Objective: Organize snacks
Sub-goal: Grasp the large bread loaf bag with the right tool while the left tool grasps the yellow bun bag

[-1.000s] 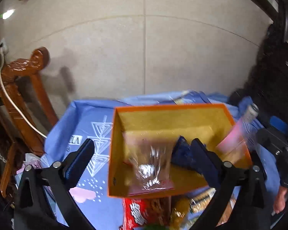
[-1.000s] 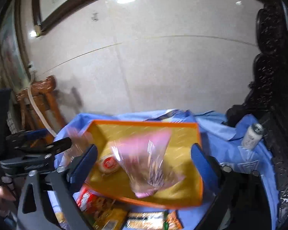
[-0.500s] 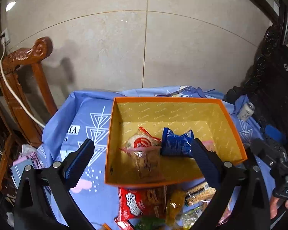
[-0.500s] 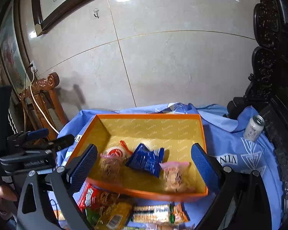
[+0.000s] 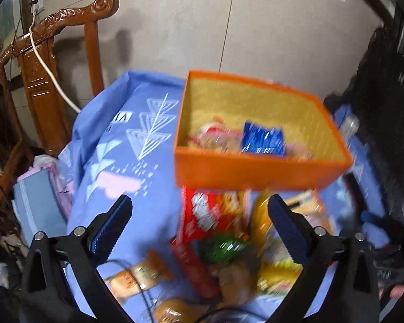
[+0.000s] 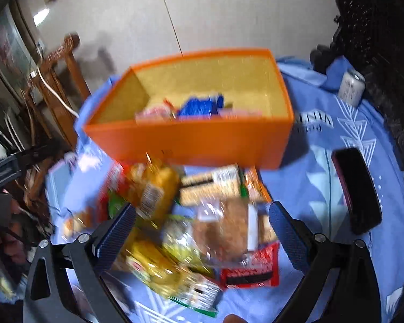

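An orange box [image 5: 258, 171] with a yellow inside stands on the blue cloth; a blue packet [image 5: 264, 141] and other snack bags lie in it. The same box [image 6: 191, 140] fills the middle of the right wrist view. In front of it lies a heap of loose snacks: a red bag [image 5: 204, 215], a green packet [image 5: 223, 247], a yellow bag [image 6: 156, 188], a clear bag of brown biscuits [image 6: 223, 228]. My left gripper [image 5: 199, 228] hangs open over the heap. My right gripper [image 6: 202, 231] is open above the biscuits bag, holding nothing. Both views are blurred.
A carved wooden chair [image 5: 51, 62] with a white cable stands left of the table. A drink can [image 6: 351, 87] sits at the far right, a dark phone [image 6: 357, 191] lies on the cloth at right. Dark carved furniture [image 5: 385, 123] borders the right side.
Both grippers have pulled back and dipped toward the loose snack heap; the box now sits farther off. The bags dropped a second ago lie inside the box.
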